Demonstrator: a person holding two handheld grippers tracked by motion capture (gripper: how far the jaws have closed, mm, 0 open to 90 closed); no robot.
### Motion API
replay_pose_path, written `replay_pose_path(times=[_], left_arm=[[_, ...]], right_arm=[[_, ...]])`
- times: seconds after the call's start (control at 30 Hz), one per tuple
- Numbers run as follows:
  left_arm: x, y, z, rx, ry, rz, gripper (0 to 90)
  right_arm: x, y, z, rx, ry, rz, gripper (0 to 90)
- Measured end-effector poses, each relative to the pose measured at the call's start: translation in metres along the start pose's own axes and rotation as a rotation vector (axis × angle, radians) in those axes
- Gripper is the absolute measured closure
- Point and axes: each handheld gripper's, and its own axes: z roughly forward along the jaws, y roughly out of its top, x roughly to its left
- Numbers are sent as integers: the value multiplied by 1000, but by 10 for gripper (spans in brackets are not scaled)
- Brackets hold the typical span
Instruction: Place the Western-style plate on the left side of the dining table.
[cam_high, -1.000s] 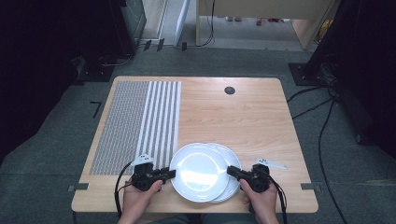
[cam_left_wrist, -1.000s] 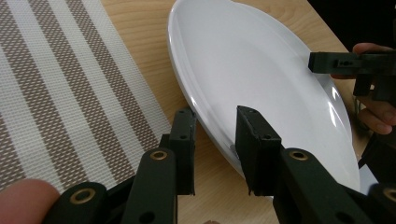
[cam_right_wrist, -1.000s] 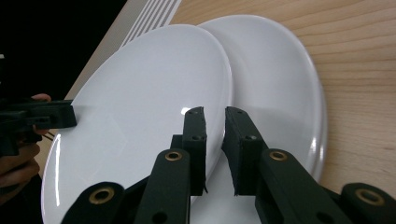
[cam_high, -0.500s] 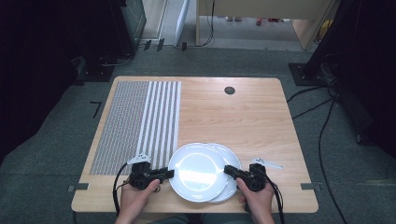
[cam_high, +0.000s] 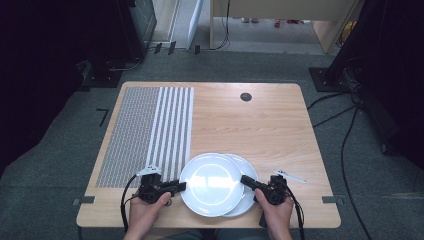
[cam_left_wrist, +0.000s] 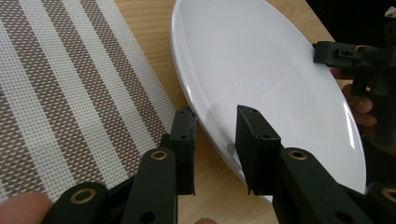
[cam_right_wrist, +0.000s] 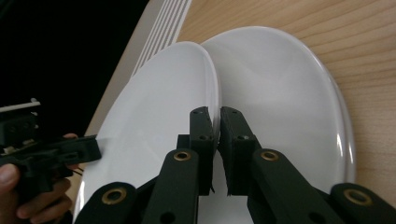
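High view: two stacked white plates at the wooden surface's (cam_high: 260, 125) near edge, top plate (cam_high: 211, 183) offset left over the lower plate (cam_high: 248, 200), beside a striped mat (cam_high: 150, 130) | Left gripper view: left tool (cam_left_wrist: 215, 140) straddles the top plate's rim, jaws parted | Right gripper view: right tool (cam_right_wrist: 215, 140) pinches the top plate's opposite rim, jaws nearly closed.

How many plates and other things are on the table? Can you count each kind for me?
Plates: 2, a top plate and a lower plate
Mat: 1
Claws: 2, left claw and right claw
Total: 5
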Motion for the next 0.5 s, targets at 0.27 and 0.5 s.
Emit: replay_pose_path(times=[0.27, 0.5], left_arm=[[2, 2, -6, -33, -23, -9, 754], [-1, 2, -6, -41, 3, -8, 749]], right_arm=[[7, 3, -1, -29, 46, -26, 869], [1, 2, 6, -30, 46, 58, 882]])
